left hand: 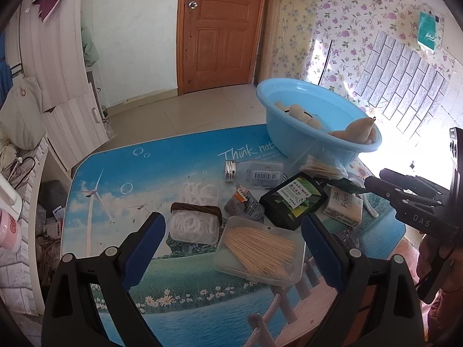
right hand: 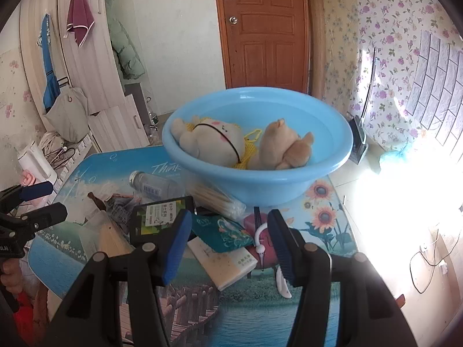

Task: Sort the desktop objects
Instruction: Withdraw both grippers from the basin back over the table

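Both grippers hang open w/ nothing held, pitched down at the clutter in front of the blue basin (right hand: 332, 156). L gripper (left hand: 233, 248) straddles the toothpick box (left hand: 260, 250), long axis running crosswise betw. the jaws, so it's the nearer hand. R gripper (right hand: 228, 241) frames the teal pouch (right hand: 222, 231) and white box (right hand: 222, 260), nearer the basin.

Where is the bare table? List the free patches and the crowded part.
Free: the left side of the table, from the floss-pick box out to the edge. Also the near strip in front of the toothpick box, and the sunflower corner right of the basin. Crowded: the middle, from the bottle past the black box to the soap box.
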Demonstrator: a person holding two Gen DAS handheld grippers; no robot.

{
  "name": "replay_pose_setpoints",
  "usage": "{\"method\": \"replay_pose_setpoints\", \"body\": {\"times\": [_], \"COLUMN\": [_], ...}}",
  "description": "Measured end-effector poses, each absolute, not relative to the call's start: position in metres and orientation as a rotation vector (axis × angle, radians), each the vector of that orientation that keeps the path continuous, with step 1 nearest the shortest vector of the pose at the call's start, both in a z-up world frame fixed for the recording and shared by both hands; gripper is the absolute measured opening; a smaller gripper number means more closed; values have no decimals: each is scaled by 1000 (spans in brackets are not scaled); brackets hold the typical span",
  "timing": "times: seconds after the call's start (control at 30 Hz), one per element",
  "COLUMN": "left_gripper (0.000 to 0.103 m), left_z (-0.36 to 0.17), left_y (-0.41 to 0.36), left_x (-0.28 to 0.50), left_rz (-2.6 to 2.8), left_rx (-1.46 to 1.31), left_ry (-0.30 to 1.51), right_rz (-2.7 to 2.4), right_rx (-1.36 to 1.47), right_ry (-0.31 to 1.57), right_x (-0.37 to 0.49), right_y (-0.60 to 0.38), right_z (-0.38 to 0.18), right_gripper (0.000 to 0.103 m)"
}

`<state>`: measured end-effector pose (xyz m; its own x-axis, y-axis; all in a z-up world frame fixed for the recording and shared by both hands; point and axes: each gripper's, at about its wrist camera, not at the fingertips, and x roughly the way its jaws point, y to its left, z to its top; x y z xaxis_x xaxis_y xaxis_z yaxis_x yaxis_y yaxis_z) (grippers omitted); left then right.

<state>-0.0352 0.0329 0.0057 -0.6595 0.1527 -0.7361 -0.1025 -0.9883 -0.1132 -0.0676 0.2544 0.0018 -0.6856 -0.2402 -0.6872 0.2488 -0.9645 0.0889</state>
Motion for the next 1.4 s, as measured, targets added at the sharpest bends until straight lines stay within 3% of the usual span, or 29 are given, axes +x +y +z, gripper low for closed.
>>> {"method": "replay_pose_setpoints", "body": {"times": [0.83, 1.4], "left_gripper": [95, 95], "left_z": [-41, -48], "left_y": [-12, 25], "left_x": [-16, -16], "left_rz": [2726, 2577], "left_rx": [-1334, -1265], "left_ry": [-219, -186], "right_rz": [-2592, -2556], "right_rx": [1174, 1215], "right_ry": [14, 20], "right_x": [-55, -64], "right_y": [250, 252], "right_z": [-26, -41], "right_gripper": [54, 54]}}
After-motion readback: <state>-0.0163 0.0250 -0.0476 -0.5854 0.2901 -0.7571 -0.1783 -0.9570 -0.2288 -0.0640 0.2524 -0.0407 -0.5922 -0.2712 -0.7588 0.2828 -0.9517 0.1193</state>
